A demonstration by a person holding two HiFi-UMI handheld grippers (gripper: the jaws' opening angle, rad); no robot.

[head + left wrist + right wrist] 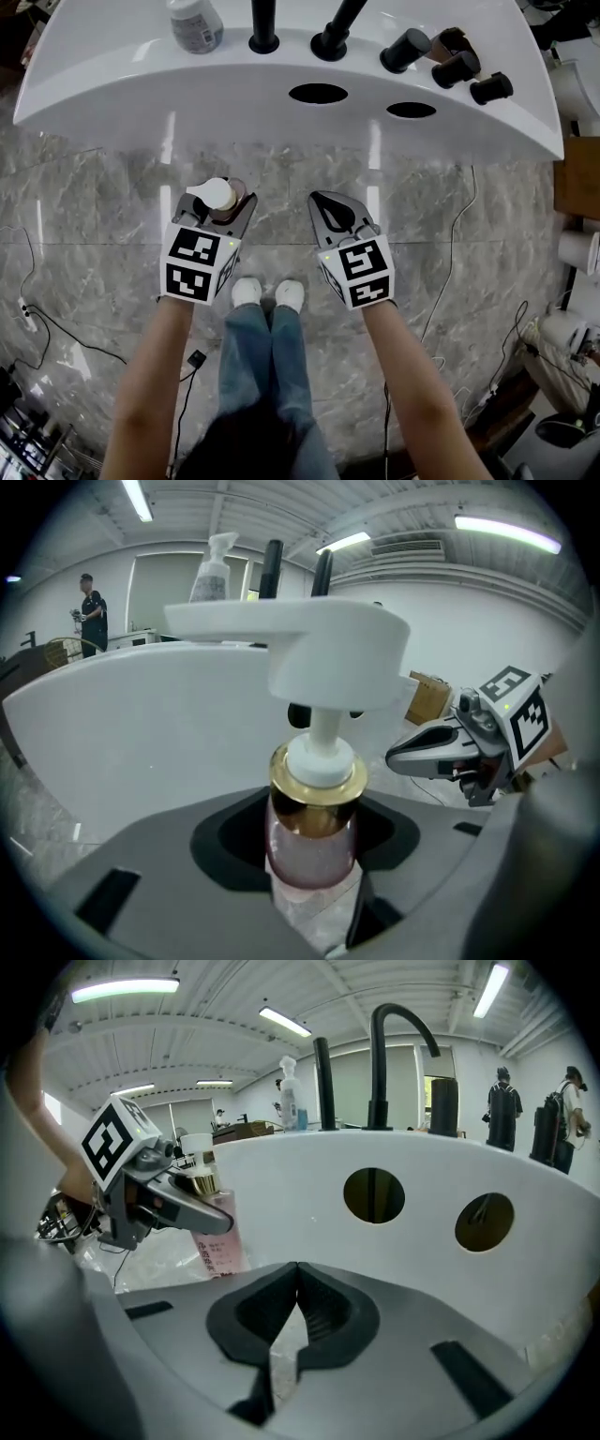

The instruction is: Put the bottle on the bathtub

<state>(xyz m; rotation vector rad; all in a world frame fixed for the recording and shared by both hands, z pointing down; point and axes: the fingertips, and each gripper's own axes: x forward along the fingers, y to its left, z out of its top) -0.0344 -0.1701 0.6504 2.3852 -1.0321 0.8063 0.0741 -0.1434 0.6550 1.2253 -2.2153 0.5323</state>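
Note:
A pink pump bottle point(310, 841) with a gold collar and a white pump head point(215, 193) stands upright between the jaws of my left gripper point(223, 208), which is shut on its neck. In the right gripper view the same bottle point(216, 1237) hangs at the left, in front of the white bathtub point(281, 98). My right gripper point(335, 214) is beside it, shut with nothing between its jaws point(292, 1309). Both grippers are held low over the marble floor, short of the tub's front wall point(394, 1241).
On the tub's rim stand a spray bottle point(194, 23), two black tap columns point(263, 26) and three black knobs point(441, 61). Two oval holes point(318, 94) pierce the tub wall. Cables point(37, 319) lie on the floor at left and right. The person's feet point(267, 293) are between the grippers.

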